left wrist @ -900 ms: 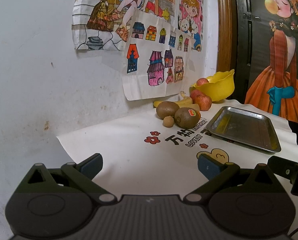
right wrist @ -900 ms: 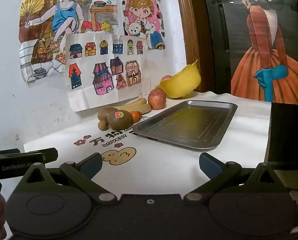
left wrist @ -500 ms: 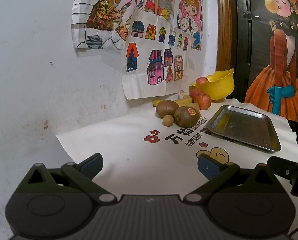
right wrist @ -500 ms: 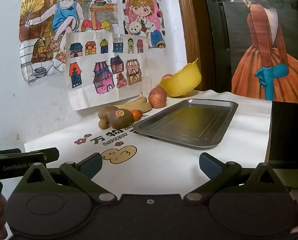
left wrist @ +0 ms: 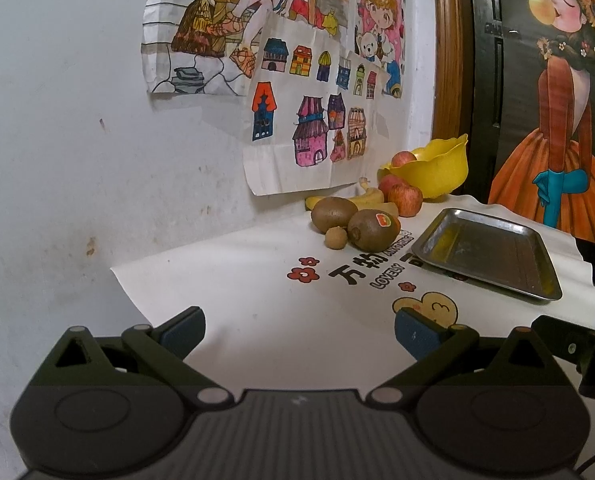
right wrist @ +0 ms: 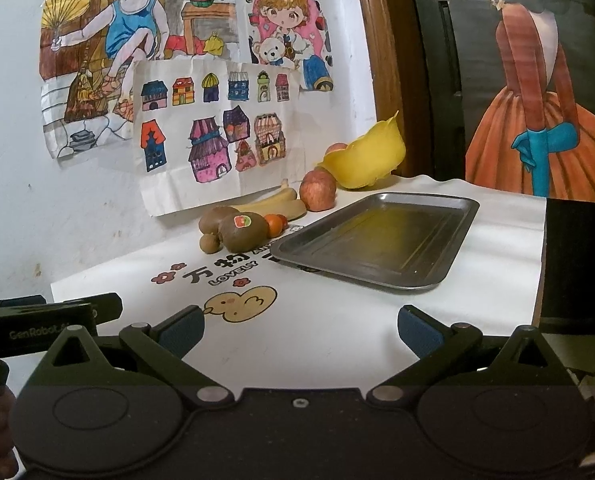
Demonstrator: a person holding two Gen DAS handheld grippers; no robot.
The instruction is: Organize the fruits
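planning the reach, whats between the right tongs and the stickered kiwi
Only printed white table cover; nothing stands between the right tongs and the stickered kiwi, per the right wrist view.

Both wrist views face the fruit pile (left wrist: 357, 216), seemingly from afar.

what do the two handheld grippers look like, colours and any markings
Both look alike: a dark grey, ribbed plastic body with two round hubs, black triangular linkage arms with silver pins, and blue textured pads on the fingertips. The left gripper has a thin dark cable at its lower right. The right gripper matches. Seen from the right wrist, the left one's side reads "GenRobot".
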